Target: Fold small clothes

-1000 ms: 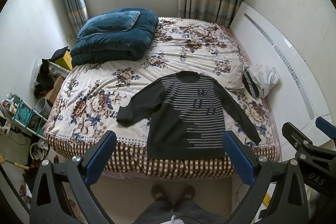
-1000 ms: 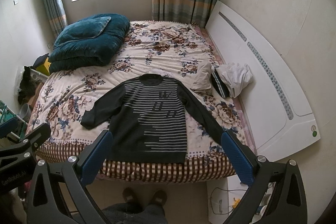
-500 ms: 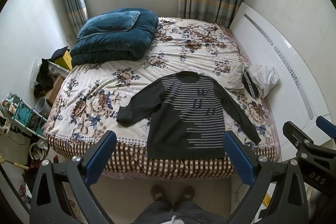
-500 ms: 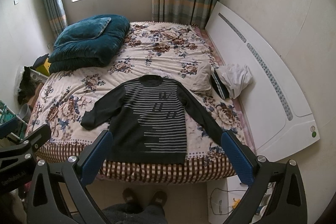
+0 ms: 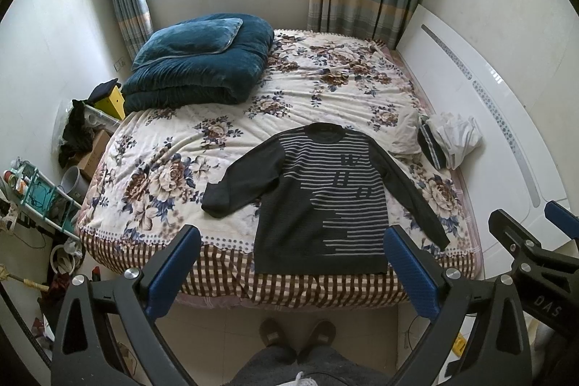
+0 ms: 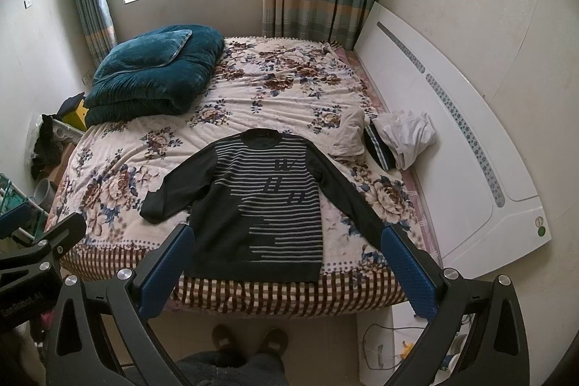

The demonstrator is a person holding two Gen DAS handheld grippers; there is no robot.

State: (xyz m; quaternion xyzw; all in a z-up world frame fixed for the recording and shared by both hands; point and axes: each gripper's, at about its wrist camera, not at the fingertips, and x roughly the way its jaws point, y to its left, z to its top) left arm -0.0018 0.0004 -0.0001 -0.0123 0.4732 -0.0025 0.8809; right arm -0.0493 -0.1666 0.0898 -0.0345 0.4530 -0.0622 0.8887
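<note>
A dark sweater with grey stripes (image 5: 318,201) lies flat, face up, on the floral bed (image 5: 152,176), its hem at the near edge and both sleeves spread out. It also shows in the right wrist view (image 6: 260,201). My left gripper (image 5: 291,272) is open and empty, held high above the floor in front of the bed. My right gripper (image 6: 286,272) is open and empty too, at the same height beside it. Neither touches the sweater.
A folded teal quilt with a pillow (image 5: 199,64) sits at the bed's far left. A white and dark clothes pile (image 5: 448,140) lies by the white headboard (image 5: 506,118). Clutter and a rack (image 5: 32,190) stand left of the bed. My slippered feet (image 5: 296,335) stand below.
</note>
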